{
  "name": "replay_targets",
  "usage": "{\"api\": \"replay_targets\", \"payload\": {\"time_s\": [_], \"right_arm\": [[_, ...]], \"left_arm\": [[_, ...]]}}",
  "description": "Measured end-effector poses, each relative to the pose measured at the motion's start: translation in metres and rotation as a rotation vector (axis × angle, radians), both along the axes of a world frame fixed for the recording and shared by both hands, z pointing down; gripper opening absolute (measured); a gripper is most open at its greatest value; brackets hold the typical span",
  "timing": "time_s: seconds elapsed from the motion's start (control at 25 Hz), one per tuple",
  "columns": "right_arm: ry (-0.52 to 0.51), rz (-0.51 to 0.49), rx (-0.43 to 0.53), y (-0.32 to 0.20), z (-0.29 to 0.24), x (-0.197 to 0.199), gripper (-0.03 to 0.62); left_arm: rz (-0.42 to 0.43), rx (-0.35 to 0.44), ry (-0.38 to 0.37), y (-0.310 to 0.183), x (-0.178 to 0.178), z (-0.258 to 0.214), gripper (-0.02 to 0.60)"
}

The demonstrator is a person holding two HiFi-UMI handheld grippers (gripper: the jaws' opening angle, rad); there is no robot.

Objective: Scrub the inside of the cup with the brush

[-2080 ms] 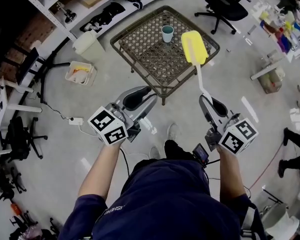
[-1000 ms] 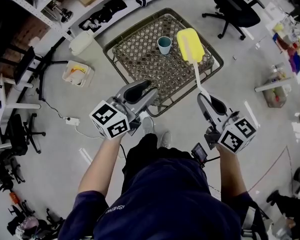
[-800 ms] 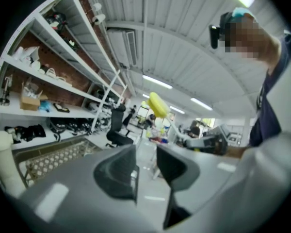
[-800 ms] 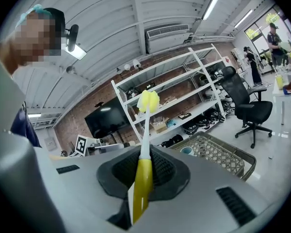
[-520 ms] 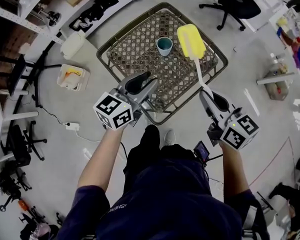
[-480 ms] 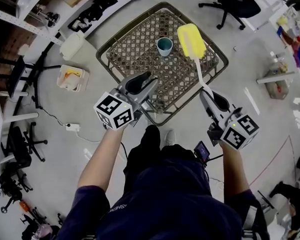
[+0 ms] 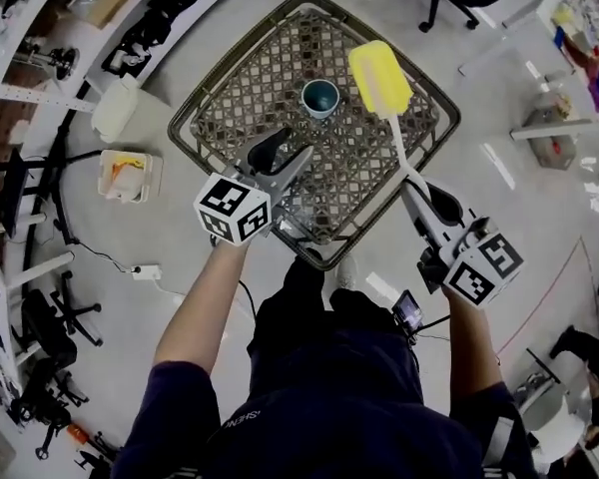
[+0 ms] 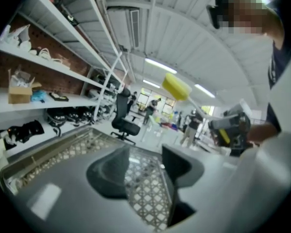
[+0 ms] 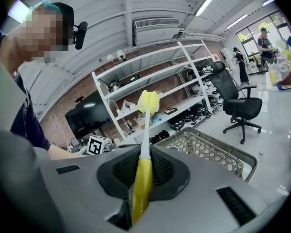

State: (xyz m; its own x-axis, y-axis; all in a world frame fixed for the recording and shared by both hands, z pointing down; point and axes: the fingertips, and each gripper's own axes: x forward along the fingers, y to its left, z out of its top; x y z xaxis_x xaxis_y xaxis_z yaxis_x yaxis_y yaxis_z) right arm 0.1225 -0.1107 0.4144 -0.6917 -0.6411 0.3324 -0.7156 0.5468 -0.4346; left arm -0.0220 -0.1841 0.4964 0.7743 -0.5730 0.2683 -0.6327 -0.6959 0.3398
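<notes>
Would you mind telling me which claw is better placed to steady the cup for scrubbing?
Left. The left claw is empty, its jaws have just been opening, and it points toward the cup. The right claw is shut on the brush.

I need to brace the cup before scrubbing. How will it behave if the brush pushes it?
Probably light: the cup looks small and empty, so it may slide or tip. It stands free on the open-lattice table, which is likely uneven footing.
</notes>
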Motion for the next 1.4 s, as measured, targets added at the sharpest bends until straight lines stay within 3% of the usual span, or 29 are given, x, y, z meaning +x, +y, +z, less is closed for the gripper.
{"api": "replay_targets", "payload": {"time_s": [0.24, 0.64, 1.16, 1.4], "right_arm": [[0.003, 0.031, -0.041, -0.030, 0.025, 0.001, 0.028], [0.006, 0.043, -0.075, -0.047, 0.065, -0.001, 0.028], [0.035, 0.059, -0.130, -0.058, 0.105, 0.004, 0.028], [0.042, 0.063, -0.137, -0.059, 0.106, 0.005, 0.028]], "left_arm": [[0.033, -0.003, -0.092, -0.050, 0.004, 0.052, 0.267], [0.090, 0.011, -0.237, -0.088, 0.022, 0.146, 0.401], [0.196, 0.048, -0.229, -0.115, 0.063, 0.185, 0.425], [0.189, 0.066, -0.210, -0.121, 0.070, 0.183, 0.417]]}}
